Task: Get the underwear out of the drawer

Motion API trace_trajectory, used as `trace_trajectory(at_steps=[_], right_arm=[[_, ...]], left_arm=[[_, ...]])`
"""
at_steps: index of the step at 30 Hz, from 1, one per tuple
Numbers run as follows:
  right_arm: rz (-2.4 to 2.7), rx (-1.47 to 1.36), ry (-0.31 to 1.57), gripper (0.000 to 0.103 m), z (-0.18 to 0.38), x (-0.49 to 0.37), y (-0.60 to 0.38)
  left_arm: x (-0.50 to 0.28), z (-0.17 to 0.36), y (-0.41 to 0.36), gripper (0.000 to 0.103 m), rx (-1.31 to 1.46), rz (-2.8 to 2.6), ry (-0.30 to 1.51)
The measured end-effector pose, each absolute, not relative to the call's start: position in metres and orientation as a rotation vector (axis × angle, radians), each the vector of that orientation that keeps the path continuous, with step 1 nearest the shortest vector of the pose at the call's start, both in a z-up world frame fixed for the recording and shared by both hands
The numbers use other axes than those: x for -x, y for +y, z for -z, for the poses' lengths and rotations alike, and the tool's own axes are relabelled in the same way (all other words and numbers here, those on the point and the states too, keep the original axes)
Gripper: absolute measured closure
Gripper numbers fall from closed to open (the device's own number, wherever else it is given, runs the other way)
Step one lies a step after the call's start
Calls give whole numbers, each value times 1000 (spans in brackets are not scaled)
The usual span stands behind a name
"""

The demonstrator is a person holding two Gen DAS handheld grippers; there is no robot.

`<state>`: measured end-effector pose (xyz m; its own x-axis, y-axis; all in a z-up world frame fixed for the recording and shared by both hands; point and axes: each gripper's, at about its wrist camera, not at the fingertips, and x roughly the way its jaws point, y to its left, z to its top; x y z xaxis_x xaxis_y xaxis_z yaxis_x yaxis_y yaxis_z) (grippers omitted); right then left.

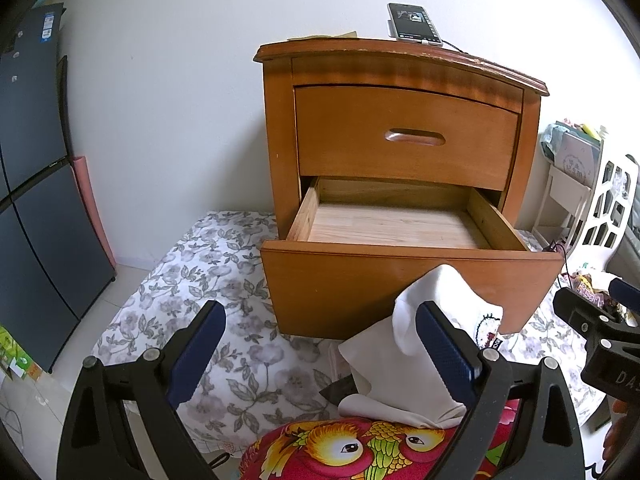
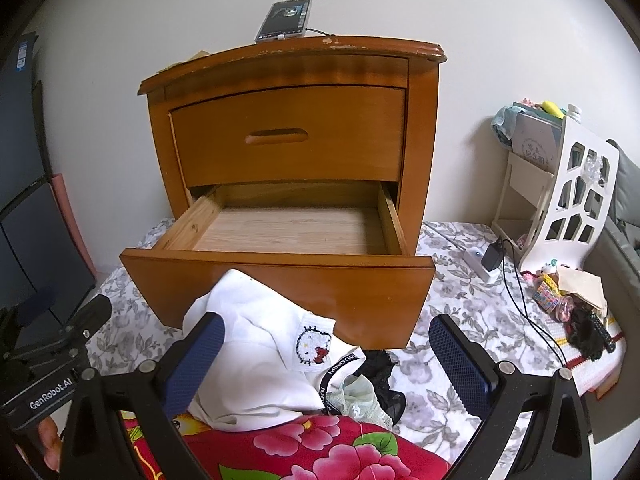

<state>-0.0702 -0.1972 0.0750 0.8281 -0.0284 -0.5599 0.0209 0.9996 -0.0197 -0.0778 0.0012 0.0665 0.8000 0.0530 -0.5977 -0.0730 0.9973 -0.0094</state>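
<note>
The nightstand's lower drawer is pulled out, and its pale wood floor is bare. In front of it a white garment with a cartoon-cat patch lies heaped on a red flowered cloth. Beside it are a black lace piece and a pale green piece. My left gripper is open, with the white garment against its right finger. My right gripper hangs open over the same heap and grips nothing.
A phone with a cable stands on the nightstand top. The upper drawer is closed. A grey floral sheet covers the bed. A white cut-out rack, a charger and small clutter sit right. A dark fridge stands left.
</note>
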Motion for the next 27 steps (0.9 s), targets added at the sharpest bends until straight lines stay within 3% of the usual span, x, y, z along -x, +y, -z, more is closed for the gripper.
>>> trace_trajectory(at_steps=[27], right_arm=[[25,13,608,0,-72,70,-198]], left_arm=[[78,-66,4,7,34,-77,647]])
